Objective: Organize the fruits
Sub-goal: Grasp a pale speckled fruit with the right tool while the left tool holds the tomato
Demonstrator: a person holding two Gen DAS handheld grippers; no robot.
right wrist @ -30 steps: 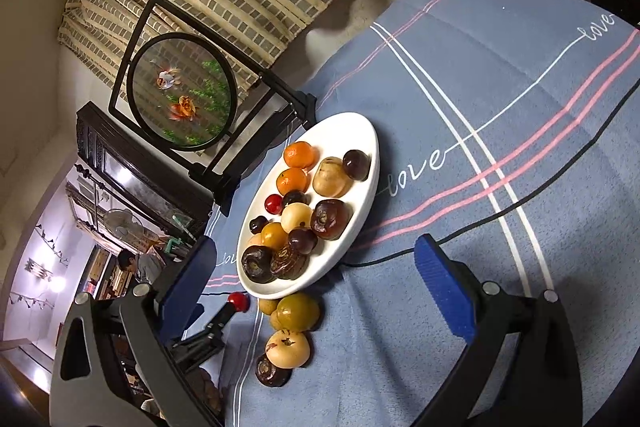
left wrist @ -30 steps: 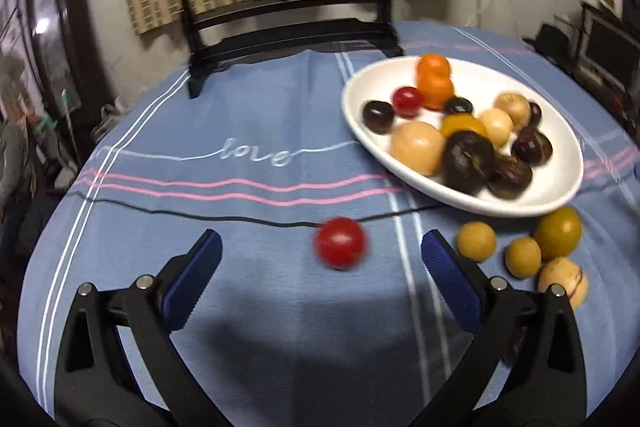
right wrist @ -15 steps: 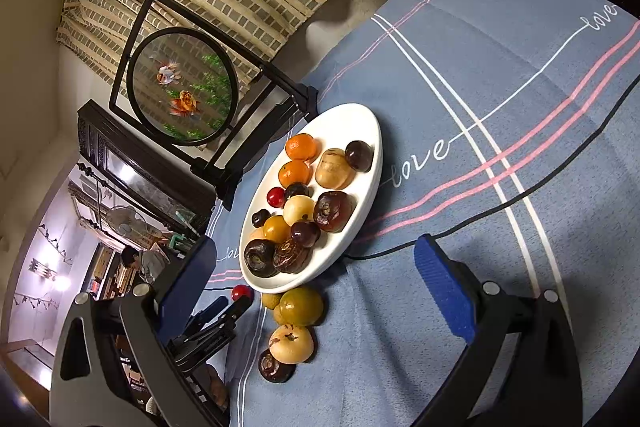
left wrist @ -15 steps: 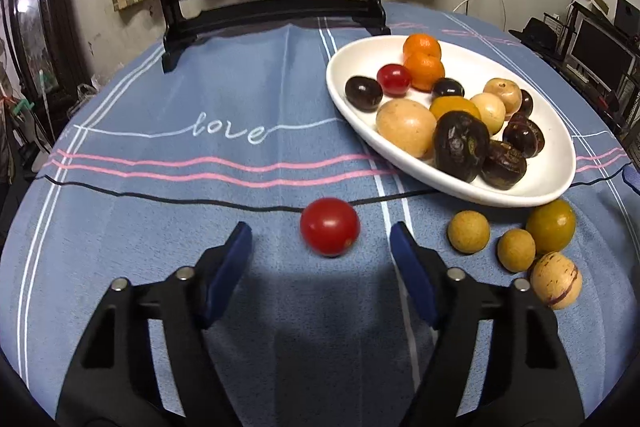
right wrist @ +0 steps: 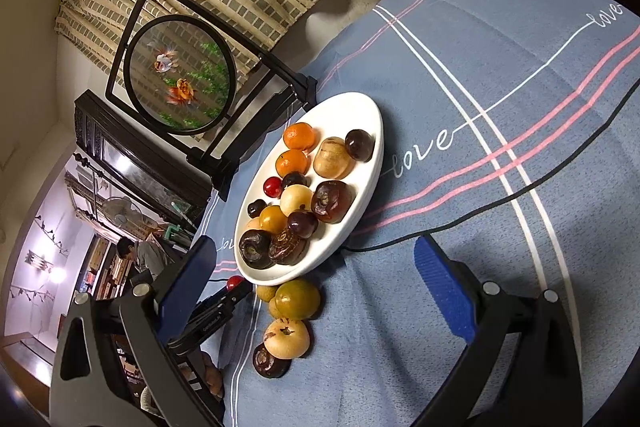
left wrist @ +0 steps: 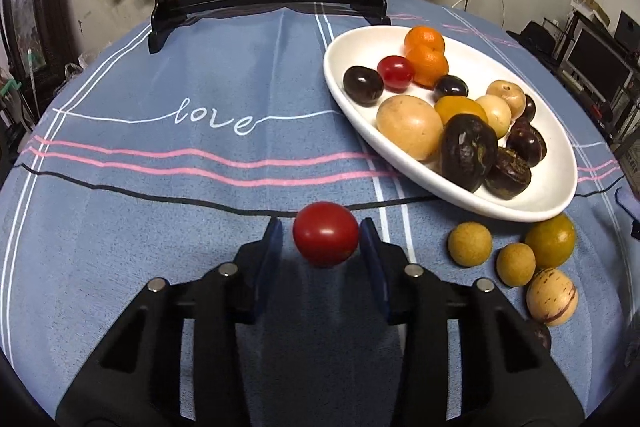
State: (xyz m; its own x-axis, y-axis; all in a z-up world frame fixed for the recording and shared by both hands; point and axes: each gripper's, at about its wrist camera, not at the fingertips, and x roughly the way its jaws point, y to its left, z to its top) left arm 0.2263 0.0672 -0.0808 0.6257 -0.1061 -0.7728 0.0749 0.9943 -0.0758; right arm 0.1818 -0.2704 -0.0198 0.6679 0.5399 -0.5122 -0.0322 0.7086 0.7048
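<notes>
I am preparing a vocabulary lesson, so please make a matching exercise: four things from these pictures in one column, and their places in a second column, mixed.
Things:
1. red tomato
2. two oranges
3. striped beige fruit
4. right tool

Places:
A. on the white plate, at its far end
B. on the cloth, near the plate, not on it
C. between the closing pads of the left tool
D. open, holding nothing

Pairs: 1-C, 2-A, 3-B, 4-D

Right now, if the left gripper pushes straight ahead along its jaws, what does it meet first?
The red cherry tomato: it sits between the closing jaws of the left gripper, which flank it closely. Beyond it lies only bare blue tablecloth.
</notes>
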